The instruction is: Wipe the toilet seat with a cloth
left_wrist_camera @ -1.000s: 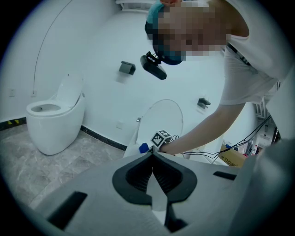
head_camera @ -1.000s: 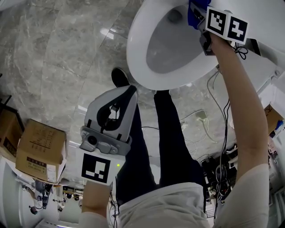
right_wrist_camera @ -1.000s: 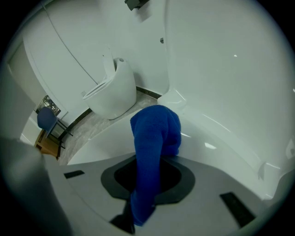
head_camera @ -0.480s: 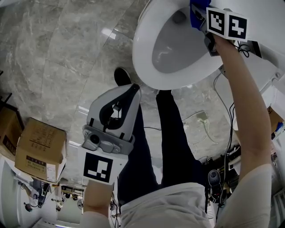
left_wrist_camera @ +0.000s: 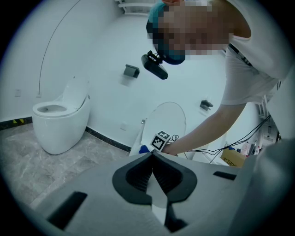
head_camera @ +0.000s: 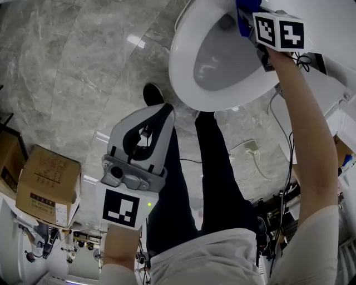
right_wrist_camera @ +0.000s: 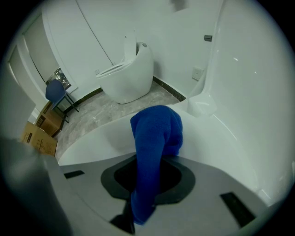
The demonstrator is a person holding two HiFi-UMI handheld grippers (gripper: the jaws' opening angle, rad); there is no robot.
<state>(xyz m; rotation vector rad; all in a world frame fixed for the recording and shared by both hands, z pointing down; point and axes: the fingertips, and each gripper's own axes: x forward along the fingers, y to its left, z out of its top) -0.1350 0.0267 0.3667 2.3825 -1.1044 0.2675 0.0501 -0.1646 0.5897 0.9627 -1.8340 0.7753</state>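
The white toilet seat (head_camera: 183, 83) rings the bowl at the top of the head view. A blue cloth (right_wrist_camera: 156, 138) is clamped in my right gripper (right_wrist_camera: 154, 159), pressed on the seat (right_wrist_camera: 221, 138) near the back of the bowl. In the head view that right gripper (head_camera: 247, 22) shows only its marker cube and a bit of blue cloth (head_camera: 243, 14). My left gripper (head_camera: 158, 117) hangs well away over the person's legs, jaws shut, nothing held. The left gripper view shows the left gripper (left_wrist_camera: 152, 156) shut, and the raised lid (left_wrist_camera: 168, 120) beyond.
A second white toilet (right_wrist_camera: 126, 76) stands across the marble floor (head_camera: 67, 67). Cardboard boxes (head_camera: 41, 183) sit at the left. Cables (head_camera: 250, 156) trail on the floor by the toilet base. A blue chair (right_wrist_camera: 56, 92) stands far off.
The right gripper with the cloth has stayed at the back of the seat while the view shifted slightly; the left gripper has barely moved.
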